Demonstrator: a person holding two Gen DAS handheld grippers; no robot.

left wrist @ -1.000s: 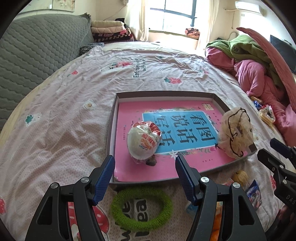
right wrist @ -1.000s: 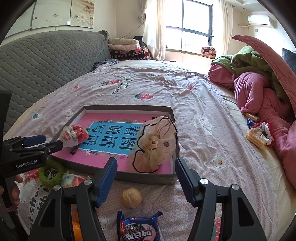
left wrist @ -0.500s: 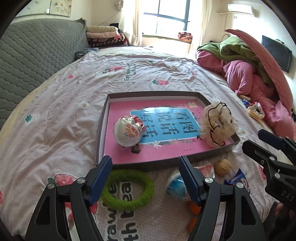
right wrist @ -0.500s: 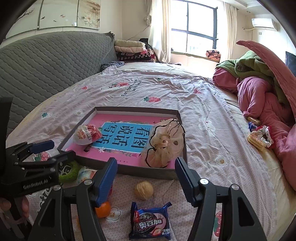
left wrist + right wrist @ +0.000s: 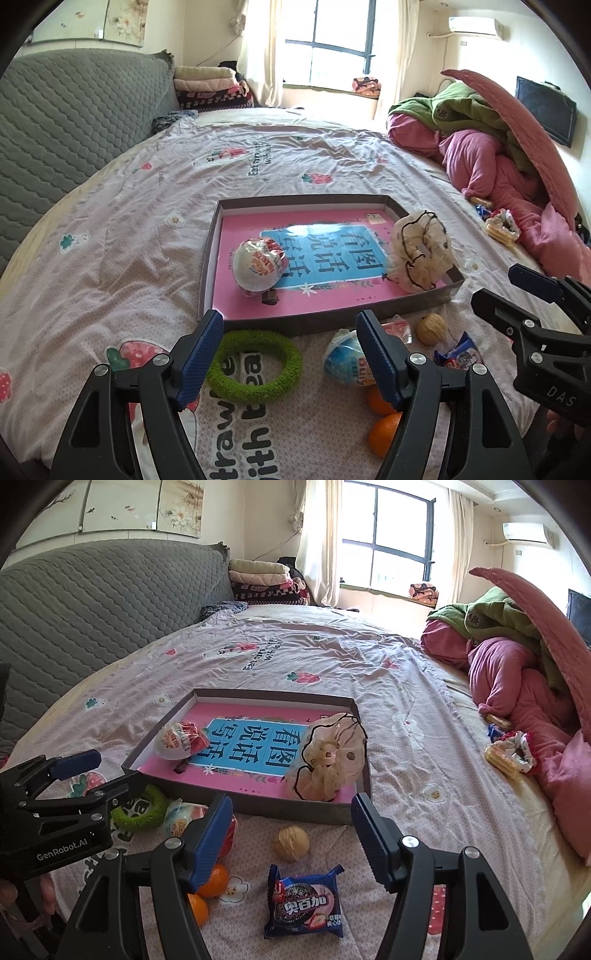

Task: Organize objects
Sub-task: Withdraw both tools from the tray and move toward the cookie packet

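A shallow grey box lid (image 5: 255,327) (image 5: 280,805) with a pink and blue sheet lies on the bed. In it sit a white and red toy egg (image 5: 259,263) (image 5: 180,740) and a cream scrunchie (image 5: 421,250) (image 5: 328,760). In front of it lie a green ring (image 5: 255,361) (image 5: 142,814), a blue toy egg (image 5: 343,359) (image 5: 181,818), a walnut (image 5: 430,323) (image 5: 291,843), two oranges (image 5: 384,430) (image 5: 214,880) and a blue cookie packet (image 5: 306,902) (image 5: 458,353). My left gripper (image 5: 290,356) is open and empty above the green ring. My right gripper (image 5: 291,840) is open and empty above the walnut.
Pink and green bedding (image 5: 517,672) is piled at the right. Small snacks and a scrunchie (image 5: 508,751) lie beside it. A grey padded headboard (image 5: 92,602) runs along the left. Folded blankets (image 5: 262,581) are stacked at the far end.
Both grippers have pulled back and up from the box lid. More of the loose items in front of the lid now show. Nothing was picked up.
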